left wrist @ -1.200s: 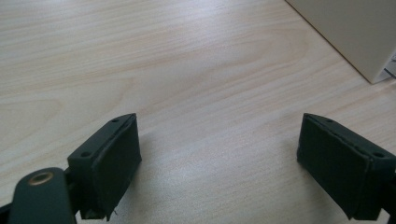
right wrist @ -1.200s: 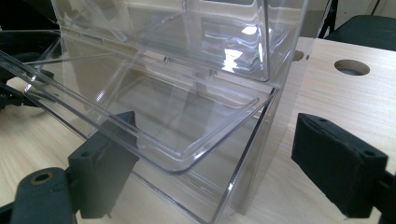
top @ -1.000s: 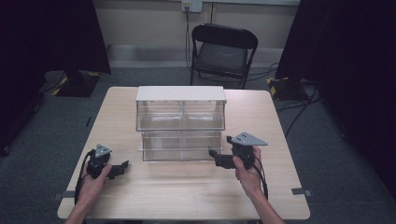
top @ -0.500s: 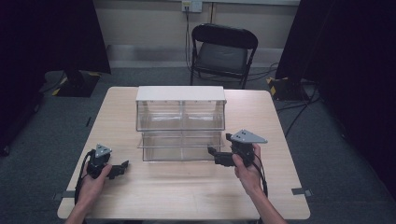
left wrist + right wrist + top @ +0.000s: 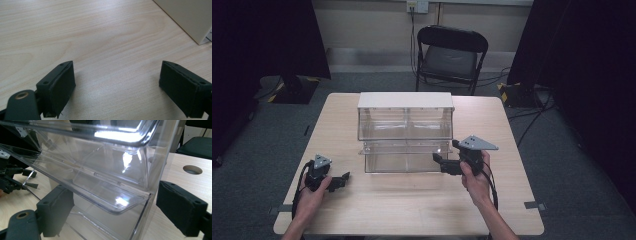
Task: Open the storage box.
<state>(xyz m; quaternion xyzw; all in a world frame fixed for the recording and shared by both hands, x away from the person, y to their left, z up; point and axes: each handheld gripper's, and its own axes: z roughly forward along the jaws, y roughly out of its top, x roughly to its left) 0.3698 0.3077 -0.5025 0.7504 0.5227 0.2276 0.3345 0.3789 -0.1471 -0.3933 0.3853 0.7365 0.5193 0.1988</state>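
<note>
A clear plastic two-tier bin (image 5: 404,142) with a white top (image 5: 405,100) stands in the middle of the wooden table (image 5: 412,200). My right gripper (image 5: 438,161) is open at the lower tier's front right corner. In the right gripper view the jaws of my right gripper (image 5: 115,212) stand either side of that clear corner (image 5: 140,202), not closed on it. My left gripper (image 5: 344,179) rests low near the table's front left, apart from the bin. It is open over bare wood in the left gripper view (image 5: 117,85), with nothing between its jaws.
A black folding chair (image 5: 452,52) stands behind the table. A round hole (image 5: 192,169) is cut in the tabletop to the right of the bin. A pale box corner (image 5: 195,20) shows beyond the left jaws. Dark curtains flank the room.
My right gripper has crept a little left, closer onto the bin's lower right corner. The left gripper has stayed put.
</note>
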